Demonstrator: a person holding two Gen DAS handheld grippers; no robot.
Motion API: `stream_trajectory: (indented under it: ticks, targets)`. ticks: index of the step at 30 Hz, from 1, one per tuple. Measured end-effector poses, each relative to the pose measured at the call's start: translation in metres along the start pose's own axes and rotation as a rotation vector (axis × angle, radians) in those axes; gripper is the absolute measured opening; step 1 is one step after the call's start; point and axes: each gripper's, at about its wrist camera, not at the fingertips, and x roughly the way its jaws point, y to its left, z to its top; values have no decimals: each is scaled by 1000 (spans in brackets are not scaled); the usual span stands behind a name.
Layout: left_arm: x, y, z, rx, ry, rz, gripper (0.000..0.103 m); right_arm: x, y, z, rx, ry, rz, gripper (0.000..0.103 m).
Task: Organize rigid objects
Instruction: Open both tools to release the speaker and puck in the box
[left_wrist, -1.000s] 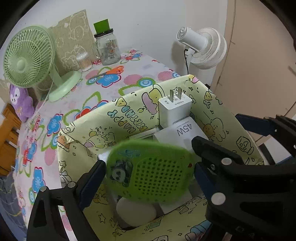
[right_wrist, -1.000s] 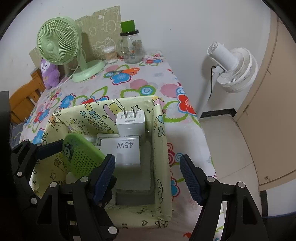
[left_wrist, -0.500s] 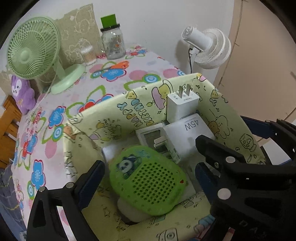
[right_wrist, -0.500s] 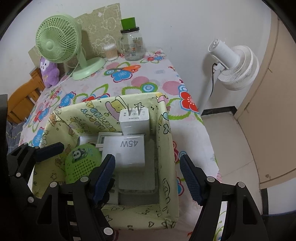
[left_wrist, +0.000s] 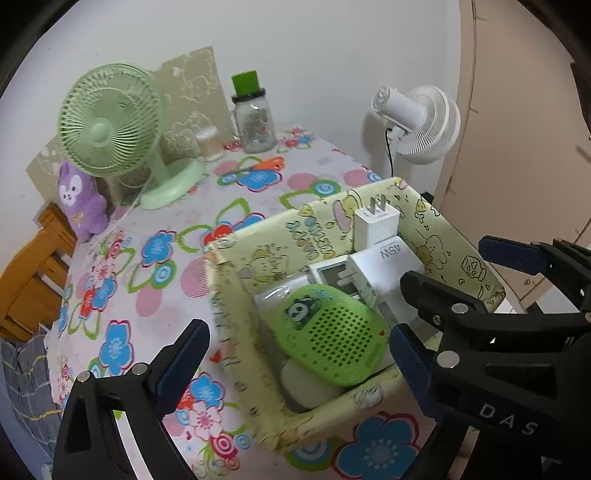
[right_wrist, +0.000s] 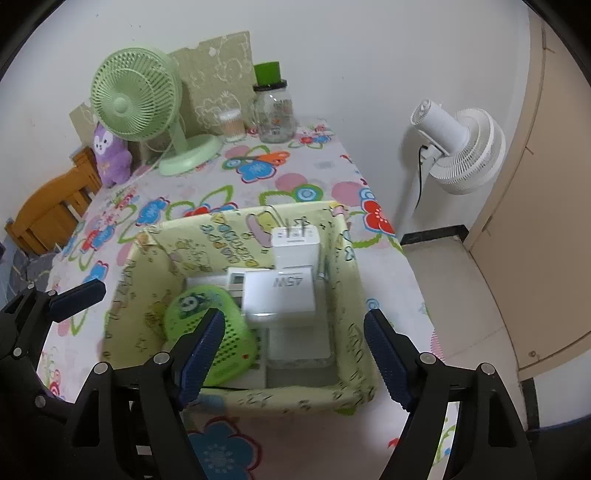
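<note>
A yellow-green cartoon-print fabric basket (left_wrist: 229, 295) (right_wrist: 354, 288) stands on the flowered tablecloth. A green perforated panda device (left_wrist: 328, 332) (right_wrist: 192, 306) lies tilted in the basket over a white rounded object (left_wrist: 306, 387). Beside it lie a white 45W charger (left_wrist: 391, 266) (right_wrist: 280, 291) and an upright white plug adapter (left_wrist: 376, 225) (right_wrist: 295, 243). My left gripper (left_wrist: 299, 365) hovers open above the basket's near-left corner, touching nothing. My right gripper (right_wrist: 295, 354) hangs over the basket's near rim; its jaws are opening, with nothing gripped between them.
At the table's far end stand a green desk fan (left_wrist: 110, 122), a purple plush (left_wrist: 81, 199), a glass jar with a green lid (left_wrist: 255, 125) and a swab cup (right_wrist: 232, 125). A white floor fan (right_wrist: 461, 147) stands past the right table edge. A wooden chair (right_wrist: 51, 214) is at left.
The green device, held between my left gripper's fingers a second ago, has been let go and now lies in the basket. Both grippers have drawn back and upward; the right jaws have widened.
</note>
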Motion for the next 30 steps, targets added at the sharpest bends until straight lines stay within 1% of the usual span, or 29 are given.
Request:
stream_trajectory:
  ticks: [10,20,22,25,30]
  targets:
    - [-31,37,-23,-75,-70,19,99,-27,34,-10,-14,-72,4,90]
    - [-66,73,-56,-153,-131,53,99,-56,71,-25,-51,-151,-13,93]
    - [-74,82,-62,-172,-141,62,99,-61,79,-27,-52,-166,-2,93]
    - [-84,94,-71,-203,-157,85,103,-69,88,-32,-56,-182,12,93]
    - [-102,110,-86,-239,-187,117,103,-84,103,-39,-60,-216,11,93]
